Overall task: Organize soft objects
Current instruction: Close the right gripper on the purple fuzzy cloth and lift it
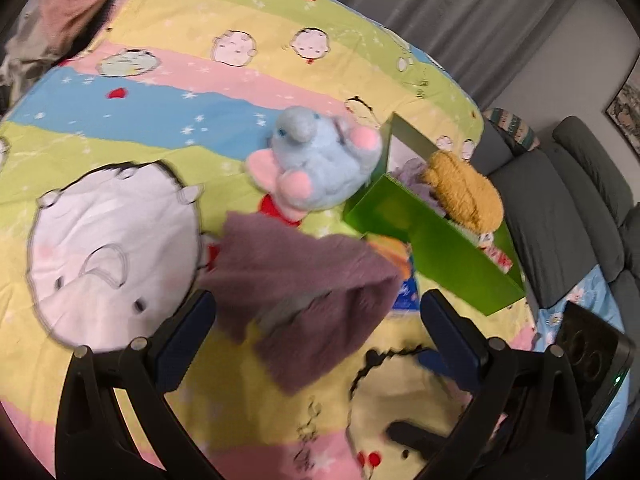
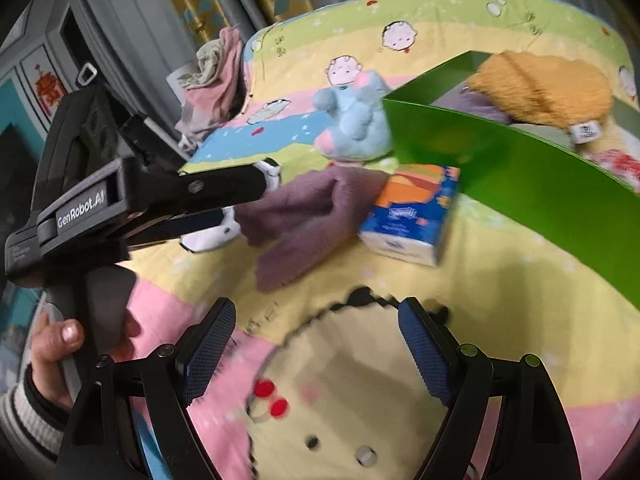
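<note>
Both sets of fingers gape wide, empty; the left gripper (image 1: 316, 344) nears the purple cloth (image 1: 308, 280) and may snag the bedsheet (image 1: 120, 128) beneath.

Dim indoor light, motion blur, fisheye edges

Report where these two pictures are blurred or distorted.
Left wrist view: purple cloth and blue plush elephant smeared by motion, fisheye bending the bedspread. Right wrist view: tissue pack and green box soft, corners dark.

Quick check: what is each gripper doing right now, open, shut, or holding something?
Left gripper: open, purple cloth ahead of it, not gripped.
Right gripper: open, holding nothing.
</note>
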`<state>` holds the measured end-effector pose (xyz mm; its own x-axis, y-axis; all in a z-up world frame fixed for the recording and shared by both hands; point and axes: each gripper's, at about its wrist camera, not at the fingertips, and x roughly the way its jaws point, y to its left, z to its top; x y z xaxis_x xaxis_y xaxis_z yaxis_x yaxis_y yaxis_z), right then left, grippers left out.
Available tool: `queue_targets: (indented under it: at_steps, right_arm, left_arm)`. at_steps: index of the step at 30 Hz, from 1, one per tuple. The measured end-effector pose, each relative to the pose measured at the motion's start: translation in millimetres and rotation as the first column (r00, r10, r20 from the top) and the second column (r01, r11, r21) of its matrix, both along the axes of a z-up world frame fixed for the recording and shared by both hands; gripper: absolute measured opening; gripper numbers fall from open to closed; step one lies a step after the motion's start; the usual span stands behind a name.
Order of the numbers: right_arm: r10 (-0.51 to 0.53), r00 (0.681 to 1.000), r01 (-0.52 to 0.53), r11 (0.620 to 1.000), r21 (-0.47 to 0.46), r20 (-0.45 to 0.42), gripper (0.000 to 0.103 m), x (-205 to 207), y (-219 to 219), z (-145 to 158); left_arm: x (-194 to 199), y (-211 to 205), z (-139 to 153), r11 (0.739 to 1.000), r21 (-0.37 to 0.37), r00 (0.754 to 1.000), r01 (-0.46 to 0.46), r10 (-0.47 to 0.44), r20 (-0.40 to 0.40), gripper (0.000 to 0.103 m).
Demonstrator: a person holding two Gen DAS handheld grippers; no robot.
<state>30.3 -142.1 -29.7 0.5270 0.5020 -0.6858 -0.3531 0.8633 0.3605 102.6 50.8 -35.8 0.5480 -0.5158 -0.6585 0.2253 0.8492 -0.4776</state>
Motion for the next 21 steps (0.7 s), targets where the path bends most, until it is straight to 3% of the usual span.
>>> queue_targets:
  at_steps: [7, 13, 19, 21]
  right_arm:
    - [0.011, 0.999, -0.008, 0.997, 0.075, -0.03, 0.084, 30, 22, -11]
    - [0.001, 0.997, 0.007, 0.994, 0.107, -0.074, 0.069, 50, 30, -23]
    - [-0.028, 0.996, 0.035, 0.996, 0.087, -0.081, 0.052, 63, 30, -24]
    - [-0.036, 0.996, 0.042, 0.996, 0.073, -0.081, 0.039, 67, 29, -25]
  left_arm:
    - [31, -3, -13, 0.996, -0.085, 0.996, 0.018, -0.025, -0.08, 0.1]
    - [36, 7, -20, 0.987, -0.158, 0.993, 0.003, -0.021, -0.117, 0.084]
    - [42, 6, -30, 0.992, -0.125, 0.987, 0.001, -0.021, -0.161, 0.05]
    - [43, 6, -32, 0.995, -0.099, 0.987, -0.007, -0.009, -0.161, 0.033]
